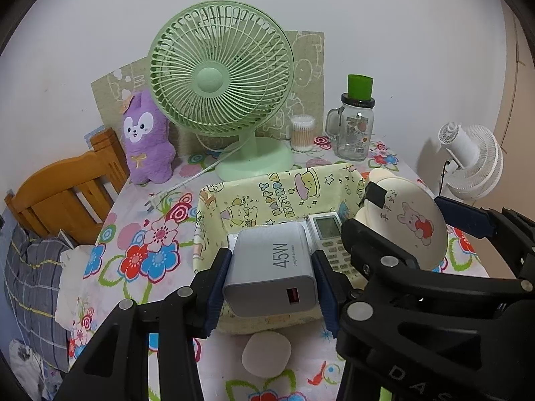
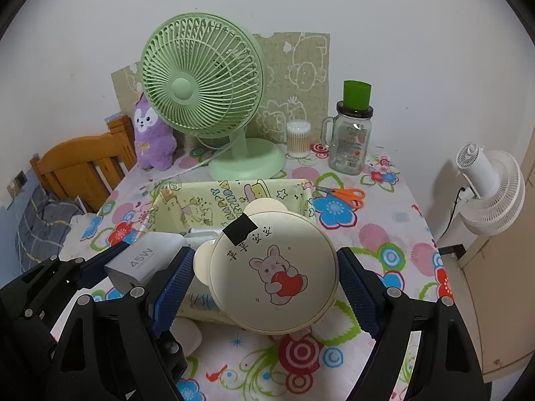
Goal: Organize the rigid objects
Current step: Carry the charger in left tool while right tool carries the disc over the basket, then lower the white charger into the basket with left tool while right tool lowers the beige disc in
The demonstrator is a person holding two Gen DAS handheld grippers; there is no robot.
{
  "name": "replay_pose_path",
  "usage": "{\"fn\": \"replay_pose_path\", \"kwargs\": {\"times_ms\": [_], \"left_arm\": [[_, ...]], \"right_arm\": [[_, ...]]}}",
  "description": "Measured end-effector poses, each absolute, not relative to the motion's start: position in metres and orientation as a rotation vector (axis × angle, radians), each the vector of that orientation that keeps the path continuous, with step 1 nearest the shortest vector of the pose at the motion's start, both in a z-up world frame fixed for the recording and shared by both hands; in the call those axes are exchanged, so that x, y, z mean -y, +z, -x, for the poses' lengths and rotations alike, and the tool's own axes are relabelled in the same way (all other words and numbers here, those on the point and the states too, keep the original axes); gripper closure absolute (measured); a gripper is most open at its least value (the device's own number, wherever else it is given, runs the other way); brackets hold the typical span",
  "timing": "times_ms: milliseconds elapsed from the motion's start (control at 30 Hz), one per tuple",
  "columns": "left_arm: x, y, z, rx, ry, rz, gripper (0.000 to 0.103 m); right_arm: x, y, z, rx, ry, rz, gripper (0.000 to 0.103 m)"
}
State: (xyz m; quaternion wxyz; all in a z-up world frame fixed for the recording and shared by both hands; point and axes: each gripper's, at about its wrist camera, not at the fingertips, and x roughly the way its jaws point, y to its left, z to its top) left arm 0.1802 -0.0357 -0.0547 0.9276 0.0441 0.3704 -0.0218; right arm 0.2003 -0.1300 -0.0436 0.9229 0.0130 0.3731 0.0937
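One orange scissors (image 2: 344, 196), right view only

The setting is a home bedroom. A wooden bed headboard (image 1: 63, 193) with plaid bedding (image 1: 30, 287) stands at the left edge of a table covered by a floral cloth (image 2: 384, 234). A green desk fan (image 1: 220, 93), a purple plush toy (image 1: 147, 140), a cotton swab container (image 2: 298, 138) and a glass mug jar (image 2: 351, 143) line the table's far edge. A white fan (image 2: 491, 193) stands beyond its right edge.
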Motion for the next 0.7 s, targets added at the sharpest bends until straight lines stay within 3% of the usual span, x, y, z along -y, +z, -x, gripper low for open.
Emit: {"fn": "replay_pose_path", "kwargs": {"times_ms": [700], "left_arm": [[0.029,-0.093,-0.226,-0.852,-0.051,-0.086,0.052]], "right_arm": [[0.118,-0.080,-0.244,-0.845,0.187,-0.002,0.017]]}}
